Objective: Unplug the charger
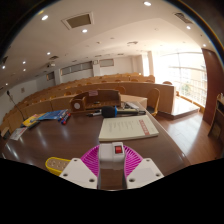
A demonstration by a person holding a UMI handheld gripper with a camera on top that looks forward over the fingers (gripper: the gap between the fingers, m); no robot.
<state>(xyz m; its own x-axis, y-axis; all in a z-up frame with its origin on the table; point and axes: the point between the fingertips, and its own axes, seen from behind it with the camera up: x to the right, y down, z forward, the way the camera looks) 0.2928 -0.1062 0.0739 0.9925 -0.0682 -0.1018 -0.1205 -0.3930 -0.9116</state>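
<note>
1. Looked out along the gripper point(113, 170) over a long brown table point(60, 140) in a big room with rows of wooden desks and bright windows point(186, 70).
2. Found the charger point(117, 151), a small white block with a red square on it, right between the two fingers, low down and close to the camera.
3. Closed in most of the way, with only the width of the charger left between the fingers. Pressed the pink pads point(91, 159) on both sides of it, with no gap to be seen on either side. Looked like a firm hold.
4. Could not see a socket, a power strip or a cord anywhere near the charger. Could not tell if the charger was plugged in or already free.
5. Seemed to be at the grab-and-pull step of the job, with the hold made and the pull perhaps not done.
6. Would call next for a straight, steady pull back, away from where the prongs sit. Should keep the squeeze tight so the smooth white block does not slip out.
7. Would do well not to twist or tilt, as bent prongs could get stuck.
8. Noticed a white sheet of paper point(128, 127) lying flat on the table just beyond the fingers, and some blue things point(45, 118) farther off to one side.
9. Spotted a yellow thing point(56, 164) on the table just beside one finger, not touching the charger.
</note>
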